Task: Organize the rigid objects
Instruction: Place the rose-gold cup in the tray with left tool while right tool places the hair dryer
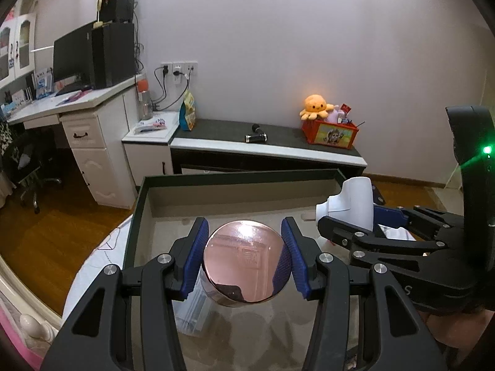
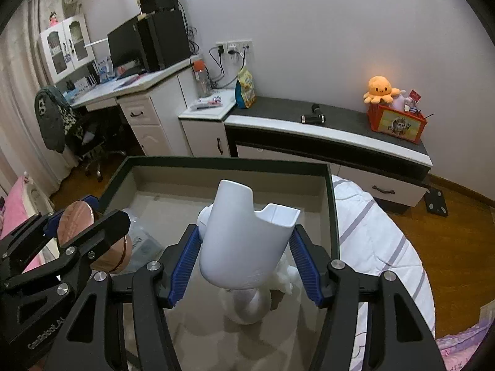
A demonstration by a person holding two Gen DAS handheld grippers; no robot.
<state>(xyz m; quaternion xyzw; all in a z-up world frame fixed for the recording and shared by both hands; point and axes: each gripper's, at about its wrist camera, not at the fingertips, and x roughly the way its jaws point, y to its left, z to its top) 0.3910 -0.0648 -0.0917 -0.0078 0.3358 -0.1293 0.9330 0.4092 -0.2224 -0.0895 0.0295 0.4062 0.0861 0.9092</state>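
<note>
The copper-lidded round tin (image 1: 243, 262) sits clamped between the blue pads of the left gripper (image 1: 244, 259), held by its curved sides above the floor of the open dark-rimmed box (image 1: 235, 177). Just to its right, the right gripper (image 2: 246, 258) is closed on a white moulded plastic piece (image 2: 247, 238), its pads bearing on the lower flanks while the notched upper end stands up ahead of the fingers. Both loads hang over the box interior, with a clear plastic packet (image 1: 193, 309) lying under the left claw and a crumpled white wrapper (image 2: 286, 275) below and to the right of the right claw. The tin's smooth round wall gives the pads little purchase, so it could probably rotate or slip out if tilted further. The white piece tapers, which may let it squeeze upward out of the grip. The two claws are close together, so a sideways drift could knock one load against the other.
</note>
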